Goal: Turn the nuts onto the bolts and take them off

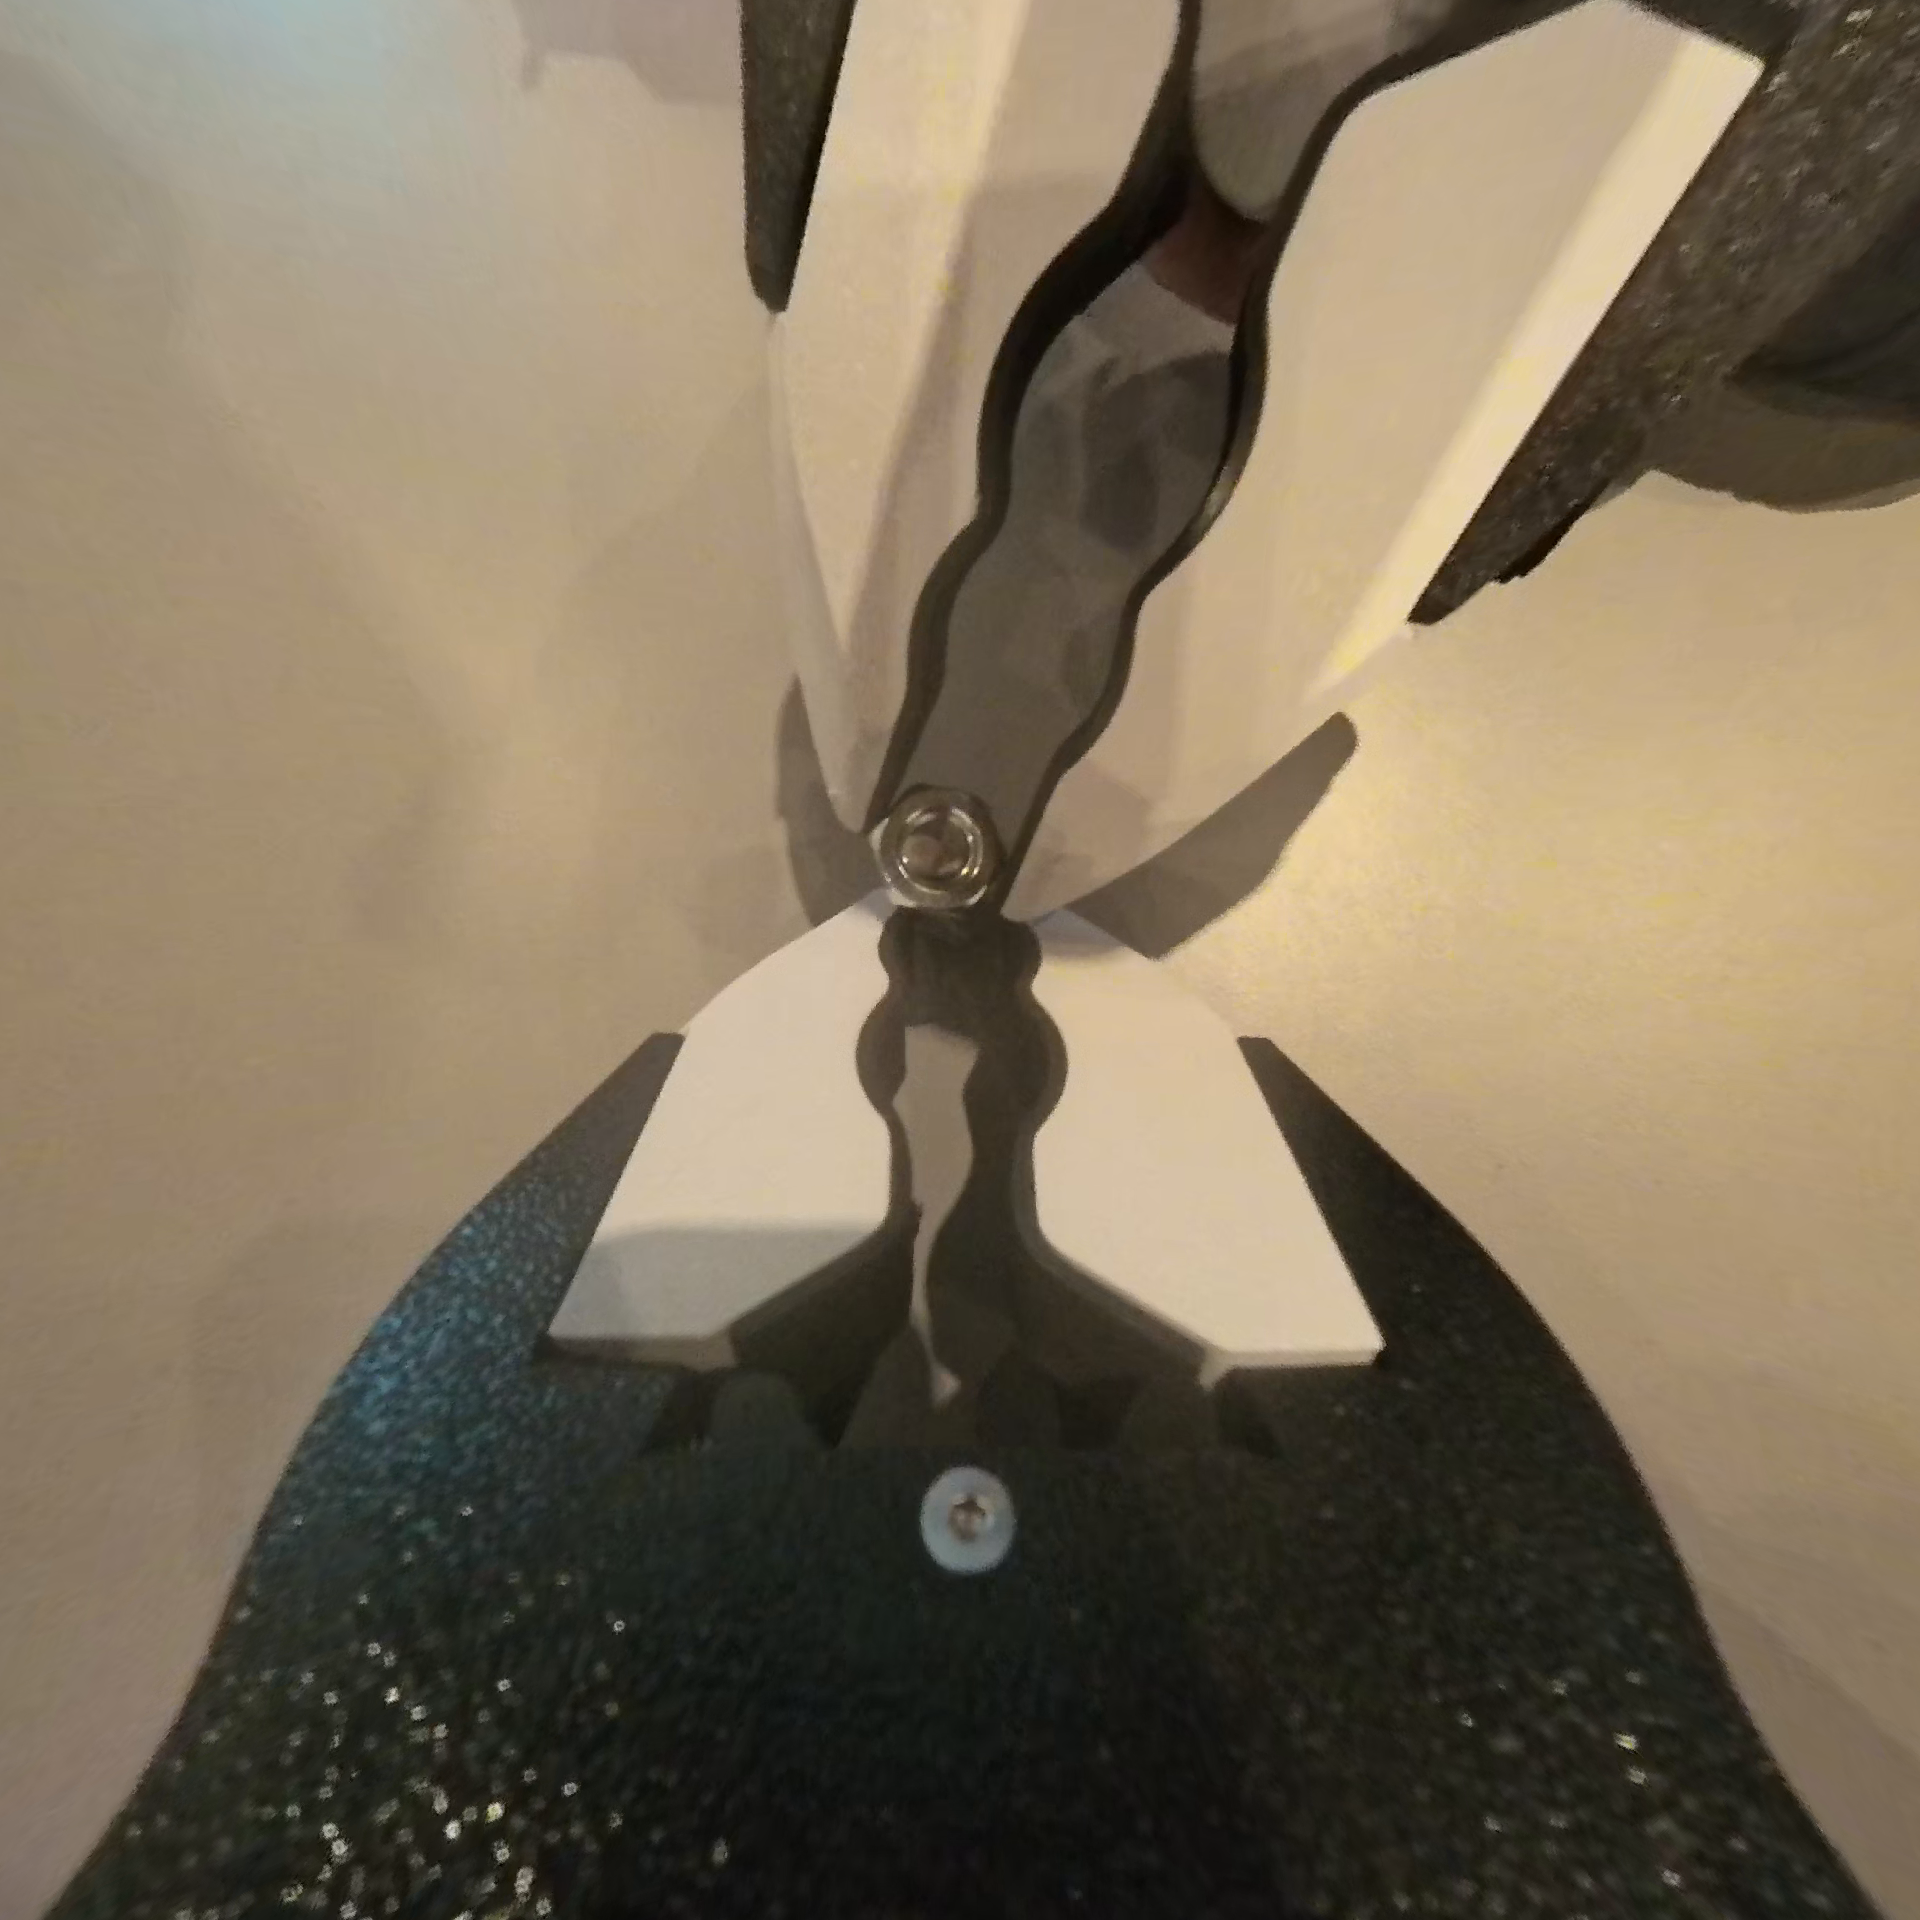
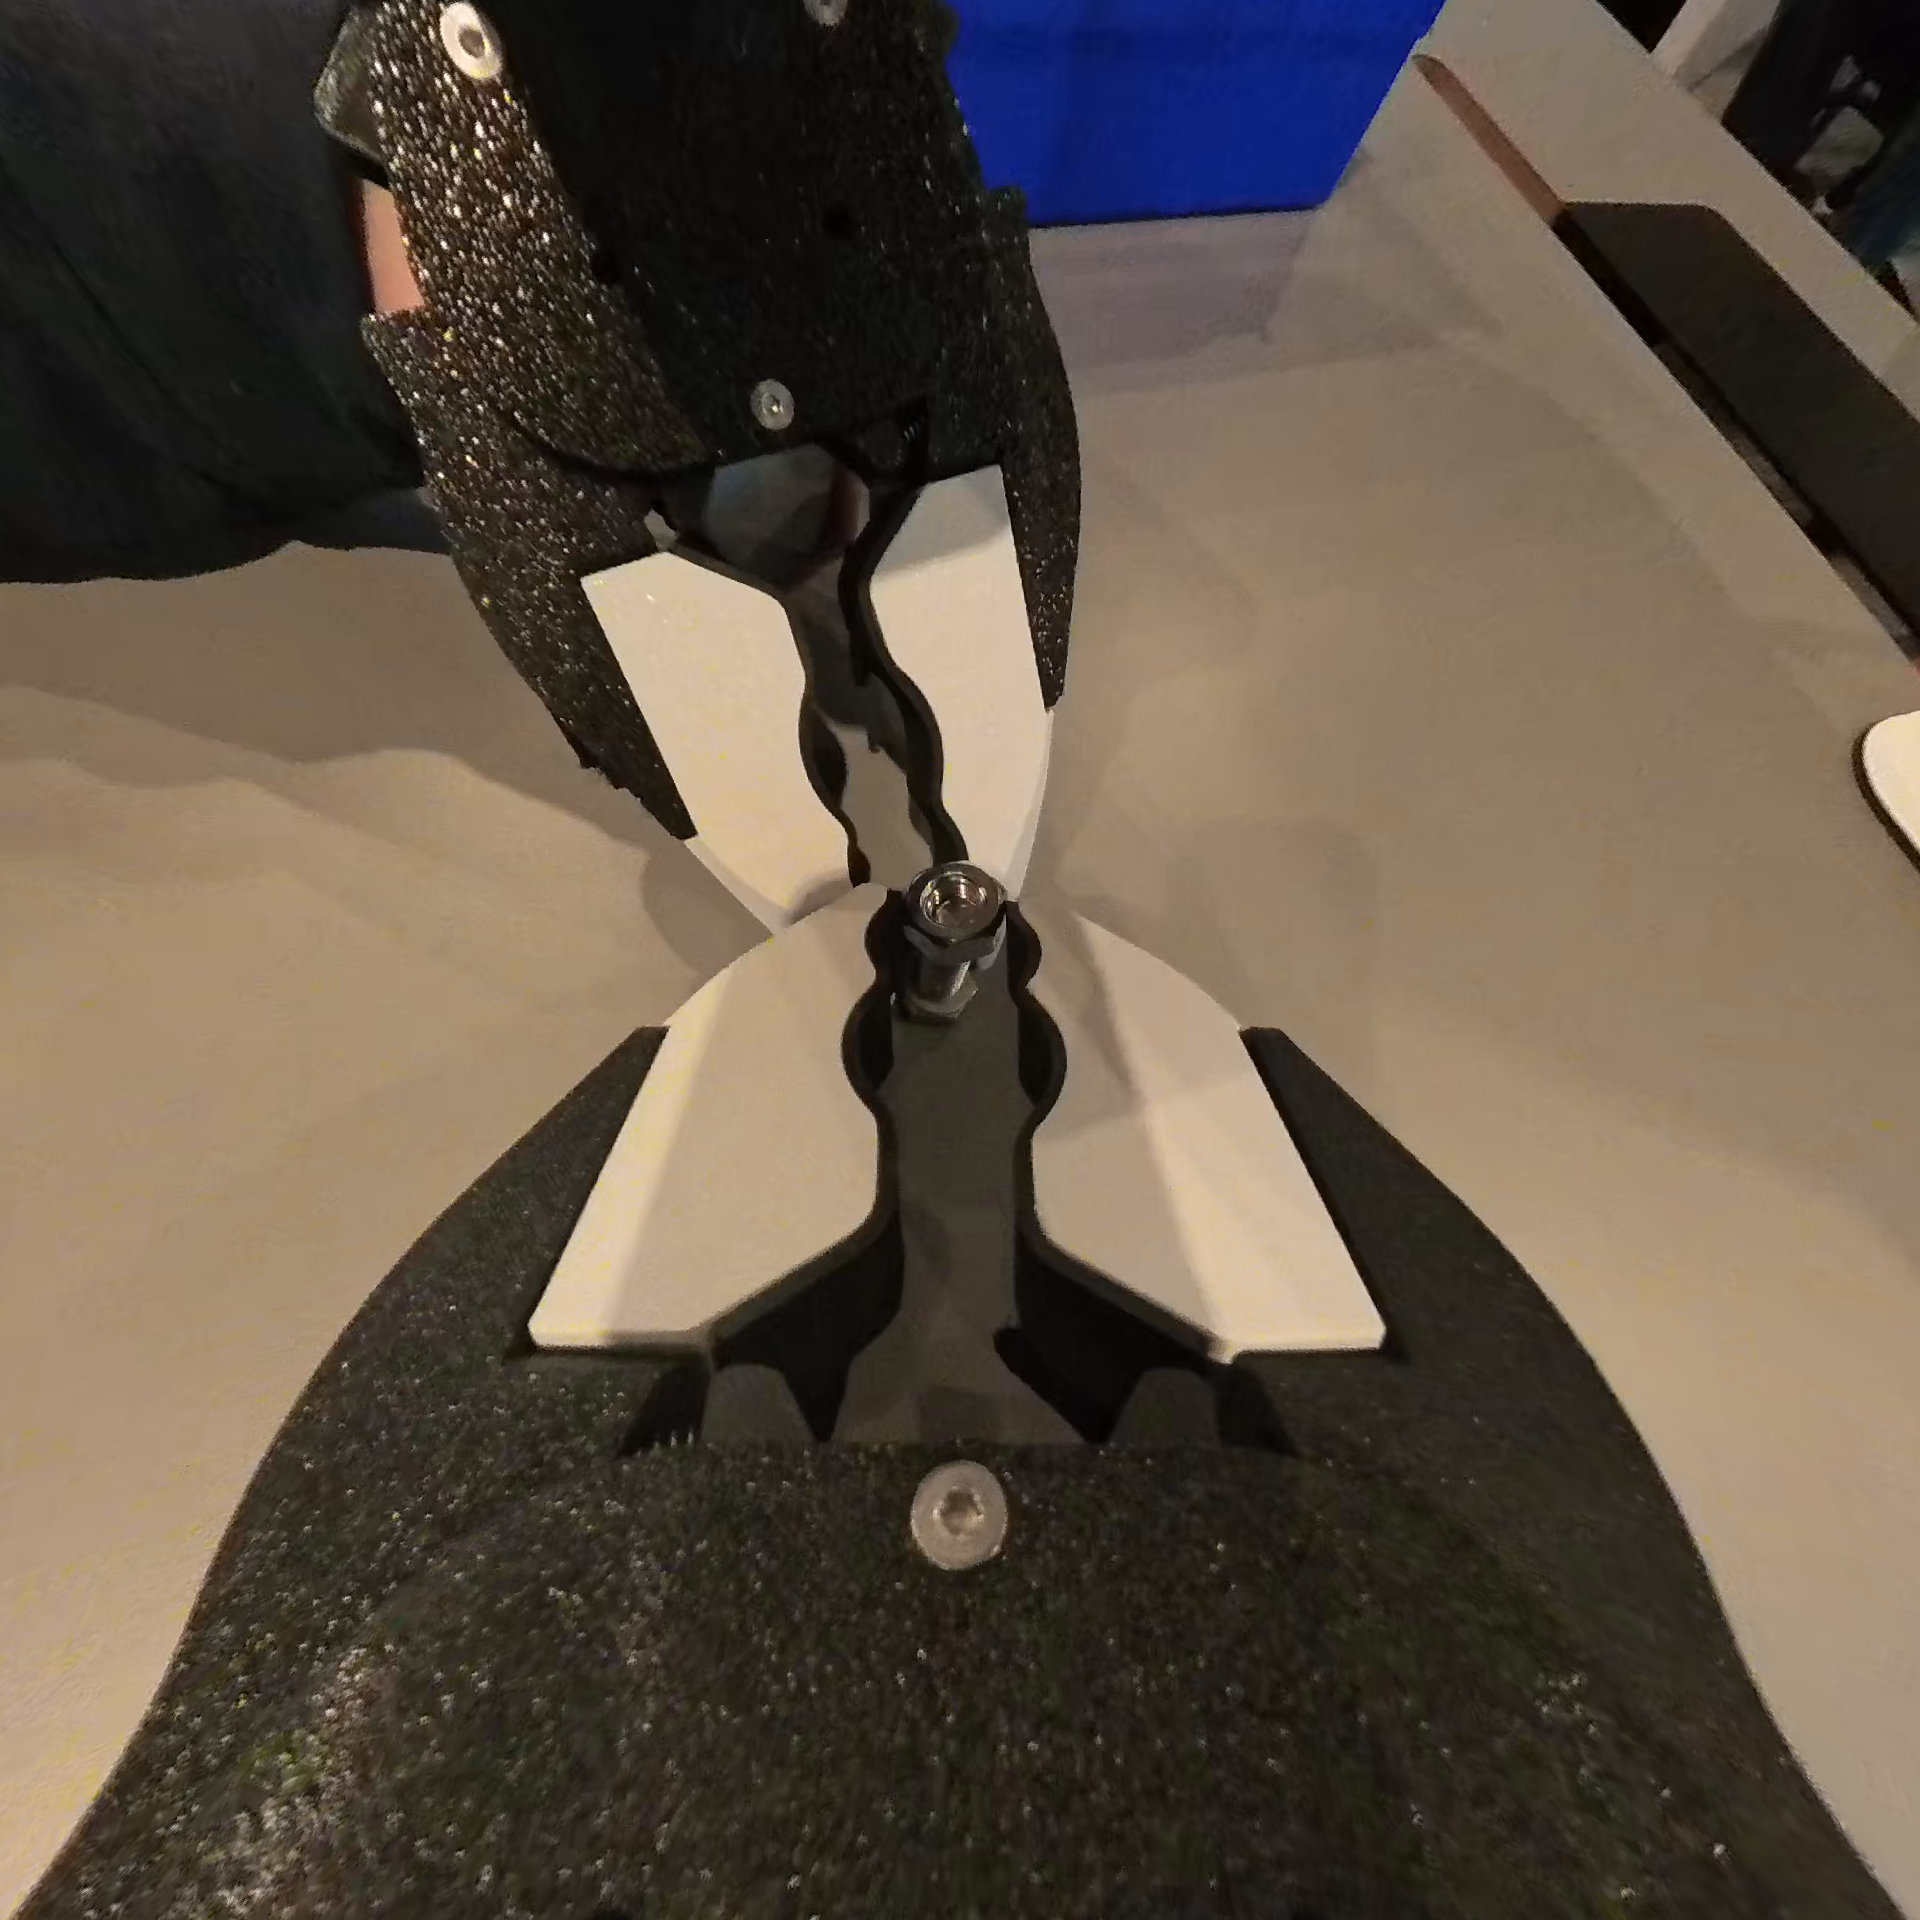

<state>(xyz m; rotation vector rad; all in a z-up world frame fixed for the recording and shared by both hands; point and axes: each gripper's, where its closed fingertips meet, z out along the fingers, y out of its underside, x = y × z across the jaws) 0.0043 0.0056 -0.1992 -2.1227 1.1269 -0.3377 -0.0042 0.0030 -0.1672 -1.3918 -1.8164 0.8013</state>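
Note:
A shiny hex nut (image 1: 940, 847) sits on the end of a dark threaded bolt (image 2: 932, 987). In the right wrist view the nut (image 2: 951, 899) is pinched between my right gripper's (image 2: 951, 930) white fingertips, and the bolt shaft runs back between its fingers. In the left wrist view the right gripper (image 1: 940, 862) comes down from the top with the nut at its tips. My left gripper (image 1: 951, 940) is nearly closed on a dark narrow part just under the nut, which looks like the bolt. The left gripper (image 2: 914, 873) meets the nut from the far side.
Both grippers hang above a grey table (image 2: 1455, 727). A blue bin (image 2: 1174, 104) stands at the back. A black bar (image 2: 1766, 343) and a white object (image 2: 1896, 790) lie at the right. A person's dark sleeve (image 2: 156, 312) is at the upper left. The tips of both grippers are at nearly the same place. Left tips and right tips are each some 30 cm from the white object (image 2: 1896, 790).

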